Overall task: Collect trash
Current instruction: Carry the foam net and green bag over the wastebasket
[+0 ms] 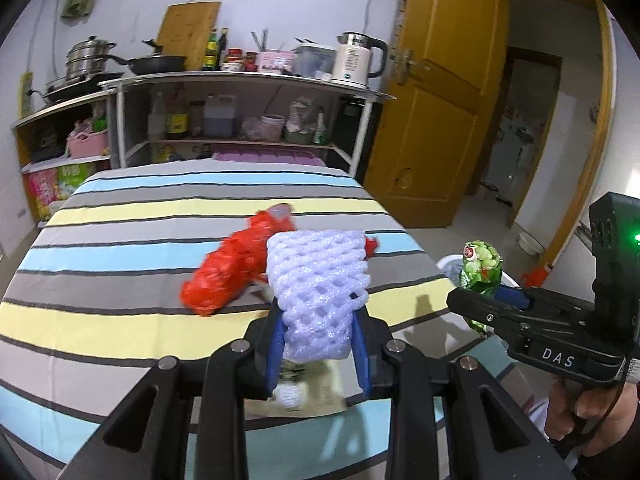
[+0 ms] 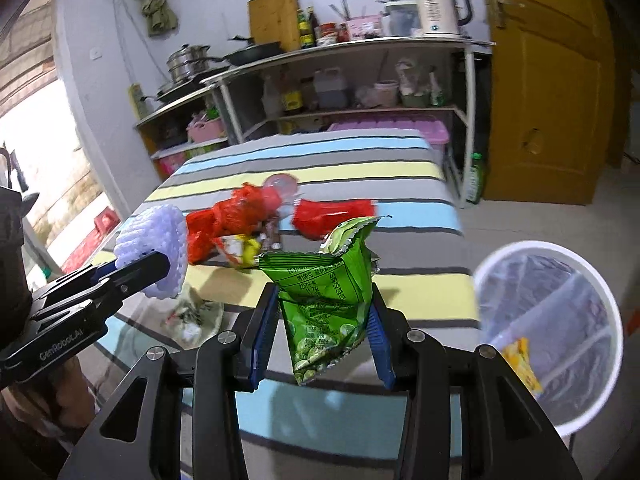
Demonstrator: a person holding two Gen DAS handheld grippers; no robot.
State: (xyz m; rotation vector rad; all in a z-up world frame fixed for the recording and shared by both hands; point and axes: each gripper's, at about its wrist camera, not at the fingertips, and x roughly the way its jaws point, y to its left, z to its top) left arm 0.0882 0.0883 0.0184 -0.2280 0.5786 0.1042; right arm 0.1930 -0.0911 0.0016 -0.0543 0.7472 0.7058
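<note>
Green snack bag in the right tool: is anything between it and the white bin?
Nothing visible. The green snack bag is pinched in the right tool, and the white bin stands open just off the table edge to the right, holding only a yellow wrapper.

Two claws are in view, the left claw and the right claw. There is one white foam net, one green snack bag, one red mesh bag and one red wrapper. One lined white bin stands beside the striped table; one yellow wrapper lies in that bin.
</note>
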